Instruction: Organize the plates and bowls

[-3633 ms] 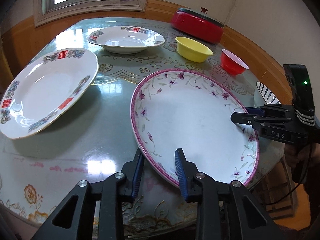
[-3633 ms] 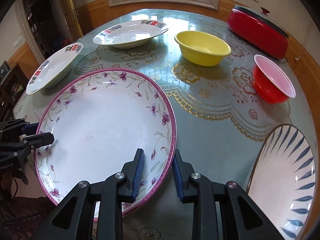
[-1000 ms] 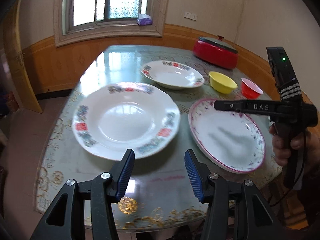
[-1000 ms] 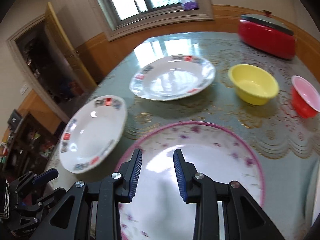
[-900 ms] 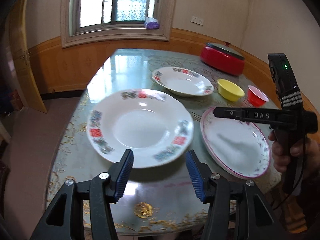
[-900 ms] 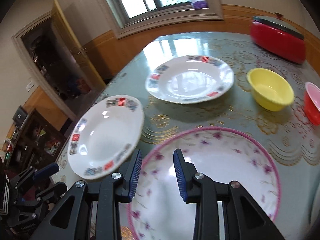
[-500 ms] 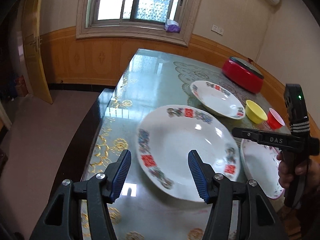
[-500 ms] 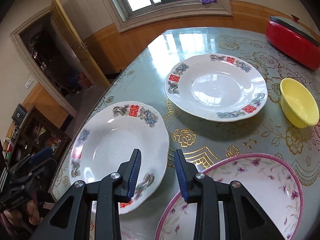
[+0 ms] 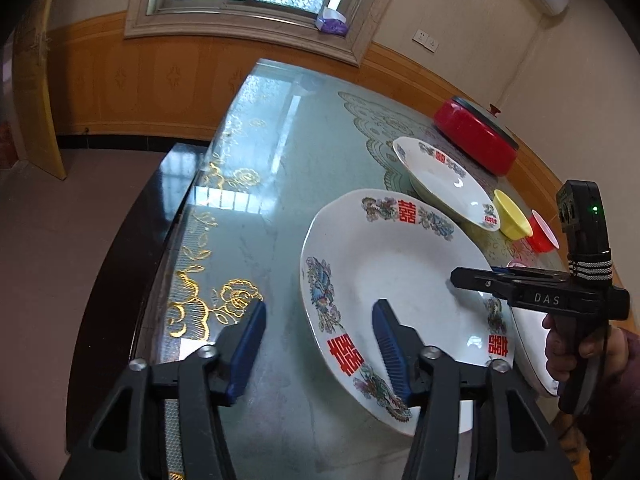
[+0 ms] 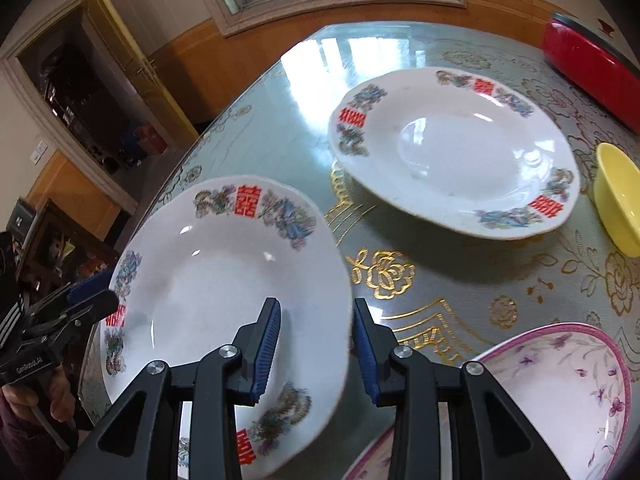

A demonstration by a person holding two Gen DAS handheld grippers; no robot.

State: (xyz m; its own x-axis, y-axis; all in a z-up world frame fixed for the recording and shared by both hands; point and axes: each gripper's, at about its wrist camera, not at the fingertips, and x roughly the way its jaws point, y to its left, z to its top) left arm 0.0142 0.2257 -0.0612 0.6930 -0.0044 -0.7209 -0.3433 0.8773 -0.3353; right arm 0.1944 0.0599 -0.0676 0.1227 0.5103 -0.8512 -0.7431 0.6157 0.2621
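Plates and bowls spread over glass-covered green tabletop (image 9: 276, 148). Near white plate (image 10: 224, 292) with red double-happiness characters and blue-green bird motifs sits at the tabletop's near-left corner; round with a scalloped rim, so no real long axis. In the right wrist view one red character points toward the window side, another sits at the plate's left edge. Whether it lies flat or is tilted cannot be told. Left tool (image 9: 320, 344) is open wide, blue pads apart, right pad (image 9: 390, 350) over the plate's rim, left pad over bare tabletop; plate edge lies between them, not clamped. Right tool (image 10: 316, 344) also open, left pad over the plate's inner surface, right pad just outside its rim, no firm contact visible. In the left view the right tool (image 9: 500, 284) reaches sideways over the same plate's far side, held by a hand (image 9: 576, 348). Second matching plate (image 10: 452, 152) lies flat farther back, apart from the first. Yellow bowl (image 10: 618, 196) sits upright right of it, red bowl (image 9: 542, 236) just beyond the yellow one. Pink-rimmed floral plate (image 10: 560, 384) at lower right, its edge tucked close under the near plate's rim. Red lidded pot (image 9: 476, 140) stands at the back near the wall.
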